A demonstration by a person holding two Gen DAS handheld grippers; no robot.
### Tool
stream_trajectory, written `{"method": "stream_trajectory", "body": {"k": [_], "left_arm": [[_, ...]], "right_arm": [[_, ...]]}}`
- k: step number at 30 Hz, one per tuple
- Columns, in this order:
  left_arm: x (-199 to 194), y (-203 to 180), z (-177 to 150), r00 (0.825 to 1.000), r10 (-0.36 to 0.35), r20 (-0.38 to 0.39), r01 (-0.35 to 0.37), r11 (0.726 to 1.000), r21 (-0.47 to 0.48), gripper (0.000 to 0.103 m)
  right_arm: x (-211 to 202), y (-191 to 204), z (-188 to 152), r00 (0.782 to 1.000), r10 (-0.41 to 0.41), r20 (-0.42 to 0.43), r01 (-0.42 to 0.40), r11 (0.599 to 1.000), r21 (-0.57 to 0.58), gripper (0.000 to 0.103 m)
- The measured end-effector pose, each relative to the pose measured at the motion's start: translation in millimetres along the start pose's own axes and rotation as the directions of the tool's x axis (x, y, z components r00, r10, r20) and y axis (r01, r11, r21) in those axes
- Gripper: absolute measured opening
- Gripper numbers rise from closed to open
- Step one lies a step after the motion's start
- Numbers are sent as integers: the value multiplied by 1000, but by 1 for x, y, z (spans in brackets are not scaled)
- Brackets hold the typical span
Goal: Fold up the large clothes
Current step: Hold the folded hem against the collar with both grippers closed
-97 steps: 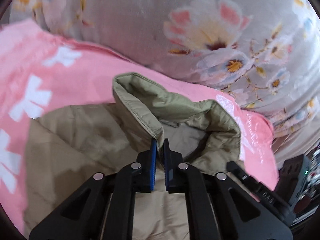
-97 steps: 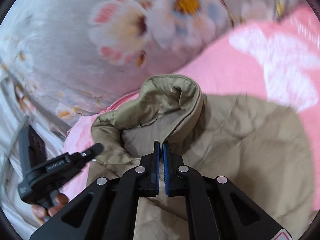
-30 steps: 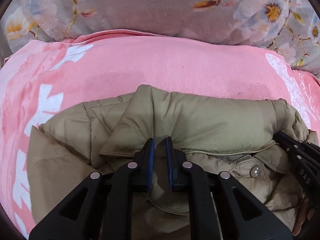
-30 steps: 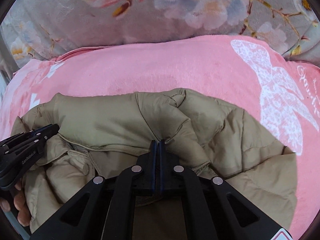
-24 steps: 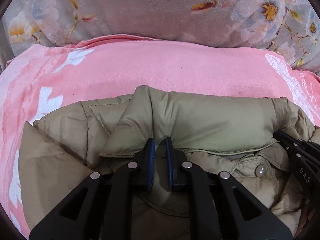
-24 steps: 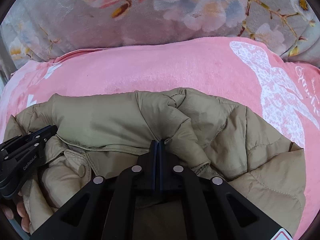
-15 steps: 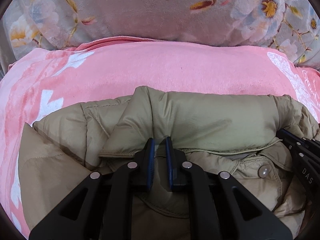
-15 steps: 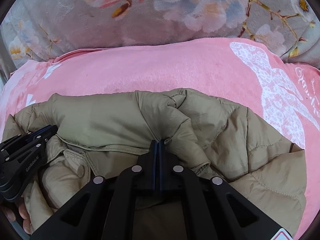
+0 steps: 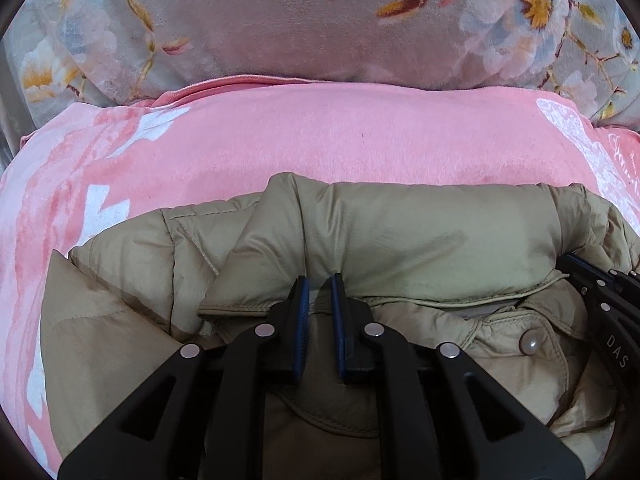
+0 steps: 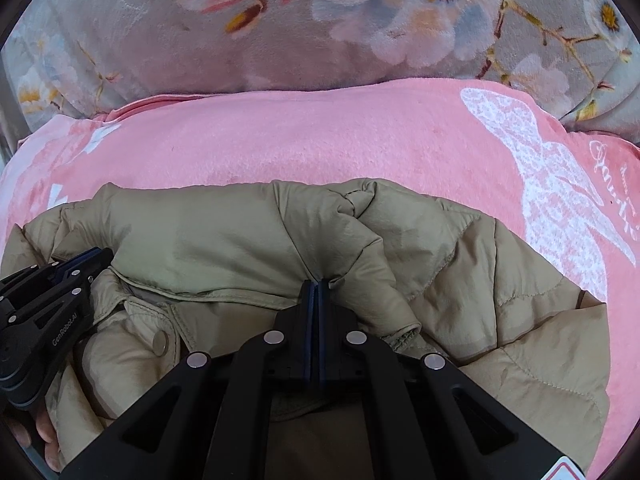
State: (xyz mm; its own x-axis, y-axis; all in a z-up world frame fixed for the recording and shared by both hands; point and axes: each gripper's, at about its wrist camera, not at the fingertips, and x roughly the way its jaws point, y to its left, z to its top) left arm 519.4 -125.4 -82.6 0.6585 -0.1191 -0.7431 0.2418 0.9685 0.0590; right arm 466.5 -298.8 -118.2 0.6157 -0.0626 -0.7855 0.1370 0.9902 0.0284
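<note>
Jacket [image 9: 420, 240] fabric sits pinched in both of your grippers: your left gripper [image 9: 319, 292] has its blue pads [image 9: 303, 320] nearly together with only a narrow slit between them, clamped on the collar edge, and your right gripper [image 10: 318, 292] has its pads pressed fully together on a fold of the collar near the shoulder. That tan quilted coat lies bunched on the pink blanket [image 9: 320, 136], its padded collar rolled across the top and a round snap button [image 9: 529, 346] showing below it, with the floral bedding [image 10: 200, 40] just beyond the blanket.
</note>
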Motion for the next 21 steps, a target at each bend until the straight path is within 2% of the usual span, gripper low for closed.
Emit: {"method": "stream_trajectory", "body": {"k": [17,21], "left_arm": [[3,-5,-2,999,43,4,-43,999,23,10],[3,-11,-1,997,82,6,-82,995,50,10]], "right_arm": [[0,0,-1,1000,2,1,-2,1000,1,0],[-2,-2,-1,1000,16,0,-16,1000,13,0]]}}
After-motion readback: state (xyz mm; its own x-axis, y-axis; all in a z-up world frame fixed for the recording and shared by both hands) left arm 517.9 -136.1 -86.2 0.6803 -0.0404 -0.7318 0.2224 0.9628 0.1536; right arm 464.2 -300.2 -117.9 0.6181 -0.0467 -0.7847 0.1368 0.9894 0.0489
